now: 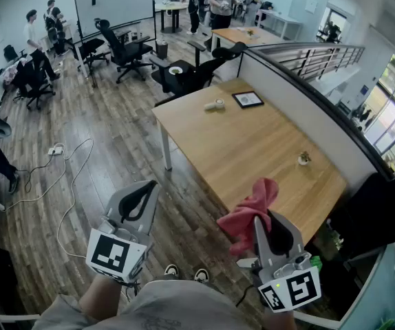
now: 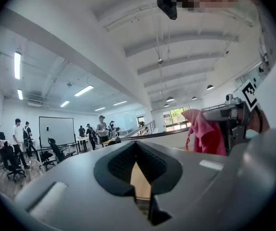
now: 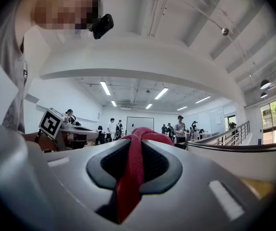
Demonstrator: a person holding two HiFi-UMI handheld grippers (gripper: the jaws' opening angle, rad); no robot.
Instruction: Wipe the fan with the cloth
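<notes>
The cloth (image 1: pixel 248 213), pink-red, is pinched between the jaws of the right hand-held gripper (image 1: pixel 263 225) and bunches out past their tips, in the air by the counter's (image 1: pixel 252 143) near edge. The left hand-held gripper (image 1: pixel 140 201) is closed and empty, above the floor (image 1: pixel 115 150). A tape roll (image 1: pixel 215 104) lies near the counter's far edge.

Left gripper (image 1: pixel 144 190): light grey moulded shell, tapering forward, with black ribbed pads lining the inner jaw faces. Left marker cube (image 1: pixel 115 255) at rear: white faces, black square markers.
Right gripper (image 1: pixel 265 220): same grey shell, same black pads. Right marker cube (image 1: pixel 292 291): black-on-white markers, small green lit dot on upper face.
White rectangular insets (image 3: pixel 223 198) on shell either side of pads.
Thin black cable (image 1: pixel 241 295) below right gripper.
Person: grey shirt (image 1: pixel 157 309); dark shoes (image 1: pixel 172 271) with white toes.
Black head camera (image 3: pixel 102 26).
</notes>
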